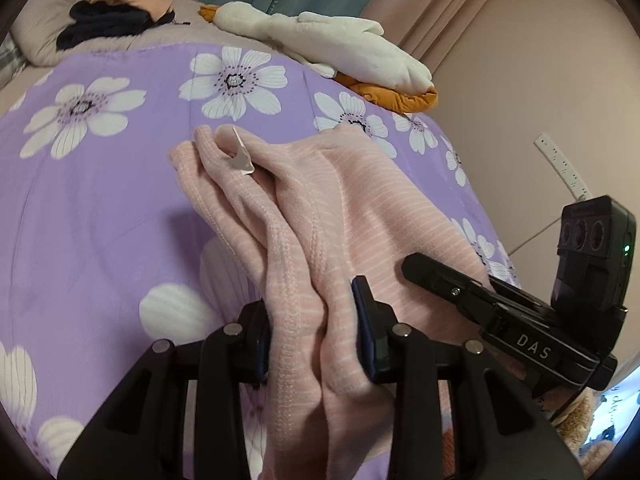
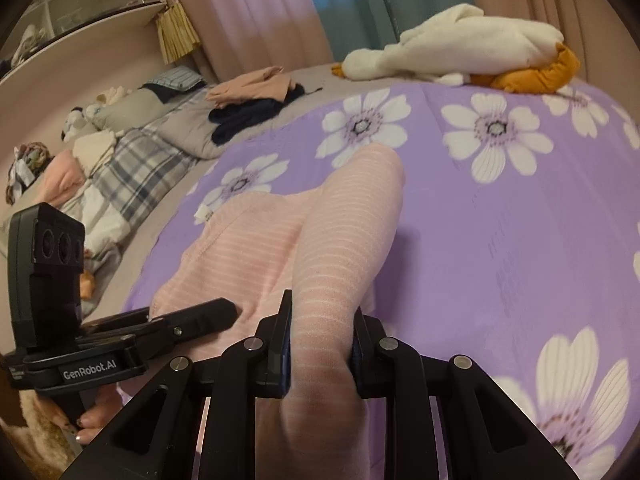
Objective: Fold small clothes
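The pink garment [image 1: 320, 208] lies on the bed's floral quilt [image 1: 100, 208], and both grippers have it pinched at its near edge, so the fabric runs straight away from each set of jaws toward the far side of the bed. In the left wrist view the left gripper [image 1: 316, 332] is clamped on a thick bunched fold, with ribbed hem and a white label [image 1: 240, 156] showing further out; the cloth's long axis there leads forward and a little left. In the right wrist view the right gripper [image 2: 320, 340] is clamped on a narrower striped roll that stretches ahead to a rounded end, with the rest of the garment spreading to its left. Each gripper shows in the other's view, close beside it and at much the same height, so neither hand is clearly nearer; they hold neighbouring parts of one edge. Both tools point forward and slightly down, low over the quilt. My guess is the next move depends on carrying this held edge along that forward axis, or drawing the two holds apart to flatten the bunching first. A white plush [image 2: 460, 44] and piled clothes [image 2: 256, 96] sit well beyond
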`<action>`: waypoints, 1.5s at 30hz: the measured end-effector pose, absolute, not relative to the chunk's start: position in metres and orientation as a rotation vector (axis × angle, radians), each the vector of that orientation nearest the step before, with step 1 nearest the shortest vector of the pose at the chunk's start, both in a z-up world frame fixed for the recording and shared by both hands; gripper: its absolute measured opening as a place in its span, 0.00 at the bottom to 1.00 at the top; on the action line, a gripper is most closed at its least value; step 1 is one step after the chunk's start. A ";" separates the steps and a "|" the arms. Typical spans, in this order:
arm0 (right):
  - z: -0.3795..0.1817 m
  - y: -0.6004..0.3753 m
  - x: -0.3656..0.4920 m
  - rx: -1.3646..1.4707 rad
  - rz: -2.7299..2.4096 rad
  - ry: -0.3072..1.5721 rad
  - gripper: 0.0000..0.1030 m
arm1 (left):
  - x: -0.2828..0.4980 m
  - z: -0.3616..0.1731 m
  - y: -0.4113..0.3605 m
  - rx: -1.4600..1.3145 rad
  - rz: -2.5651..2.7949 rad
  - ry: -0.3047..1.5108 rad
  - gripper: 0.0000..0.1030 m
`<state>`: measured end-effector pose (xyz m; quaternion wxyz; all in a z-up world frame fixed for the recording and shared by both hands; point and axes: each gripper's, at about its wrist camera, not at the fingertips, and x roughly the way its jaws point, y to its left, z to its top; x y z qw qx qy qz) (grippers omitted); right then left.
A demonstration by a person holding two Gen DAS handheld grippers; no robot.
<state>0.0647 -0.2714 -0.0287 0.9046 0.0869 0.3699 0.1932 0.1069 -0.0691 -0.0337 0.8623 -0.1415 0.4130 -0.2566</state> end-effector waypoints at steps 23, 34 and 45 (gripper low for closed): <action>-0.121 -0.304 0.105 0.306 0.269 1.004 0.33 | 0.153 -0.120 -0.095 -0.268 -0.398 1.101 0.57; -0.057 -0.301 0.071 0.204 0.218 0.858 0.74 | 0.112 -0.039 -0.075 -0.186 -0.314 0.917 0.99; -0.007 -0.295 0.033 0.161 0.158 0.728 0.84 | 0.062 0.003 -0.059 -0.151 -0.293 0.801 0.99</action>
